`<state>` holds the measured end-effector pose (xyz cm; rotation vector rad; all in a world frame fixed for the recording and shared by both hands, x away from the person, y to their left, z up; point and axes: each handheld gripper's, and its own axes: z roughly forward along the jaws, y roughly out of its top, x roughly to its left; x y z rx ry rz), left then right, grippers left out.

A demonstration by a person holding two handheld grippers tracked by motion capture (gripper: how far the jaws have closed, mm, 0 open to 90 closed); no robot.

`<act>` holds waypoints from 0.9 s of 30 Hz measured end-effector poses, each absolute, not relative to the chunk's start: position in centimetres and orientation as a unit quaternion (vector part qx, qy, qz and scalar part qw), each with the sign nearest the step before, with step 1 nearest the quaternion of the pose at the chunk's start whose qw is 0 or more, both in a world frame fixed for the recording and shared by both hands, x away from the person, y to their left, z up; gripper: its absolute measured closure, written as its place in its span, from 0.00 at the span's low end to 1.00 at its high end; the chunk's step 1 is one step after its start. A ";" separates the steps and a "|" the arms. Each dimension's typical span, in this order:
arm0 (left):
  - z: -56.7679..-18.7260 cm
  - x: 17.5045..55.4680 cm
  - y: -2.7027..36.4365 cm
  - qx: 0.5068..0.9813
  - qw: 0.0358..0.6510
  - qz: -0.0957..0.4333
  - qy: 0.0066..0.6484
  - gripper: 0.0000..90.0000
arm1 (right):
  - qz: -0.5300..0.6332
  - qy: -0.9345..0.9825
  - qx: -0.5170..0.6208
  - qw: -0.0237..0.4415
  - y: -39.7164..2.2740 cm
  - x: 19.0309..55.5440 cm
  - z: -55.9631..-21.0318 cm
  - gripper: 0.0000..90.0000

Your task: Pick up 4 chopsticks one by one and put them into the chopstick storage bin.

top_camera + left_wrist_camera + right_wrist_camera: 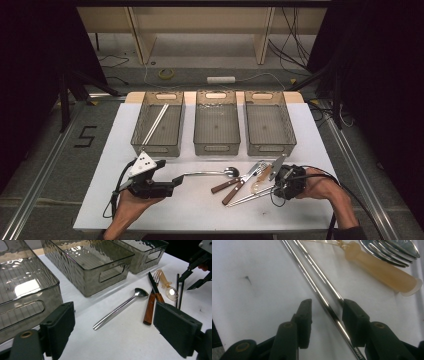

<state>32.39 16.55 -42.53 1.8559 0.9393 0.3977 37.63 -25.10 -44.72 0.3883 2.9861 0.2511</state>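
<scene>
My right gripper (325, 315) straddles the pair of thin silver metal chopsticks (322, 296), jaws parted, pads not yet pressing. The chopsticks lie just beside the translucent amber plastic spoon (382, 272).

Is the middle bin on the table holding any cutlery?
No, the middle bin is bare inside; the chopsticks lie in the left bin.

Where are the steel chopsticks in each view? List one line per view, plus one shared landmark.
High view: chopsticks lie lower right of centre, slanted, right of the wooden-handled cutlery.
Left gripper view: chopsticks at the right, thin dark rods beyond the knife.
Right gripper view: chopsticks run diagonally from the top down between the right tongs.
Shared landmark: the amber spoon beside them.
</scene>
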 end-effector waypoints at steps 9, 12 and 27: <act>-42.6 32.4 16.5 0.767 0.488 0.162 0.384 0.19 | 0.079 0.988 0.125 0.047 -25.1 38.0 -45.0 0.72; -42.6 32.4 16.4 0.769 0.487 0.161 0.381 0.19 | 0.075 0.989 0.120 0.036 -25.0 38.0 -45.1 0.74; -42.6 32.4 16.3 0.770 0.487 0.162 0.379 0.19 | 0.055 0.994 0.089 0.020 -24.6 37.3 -45.1 0.84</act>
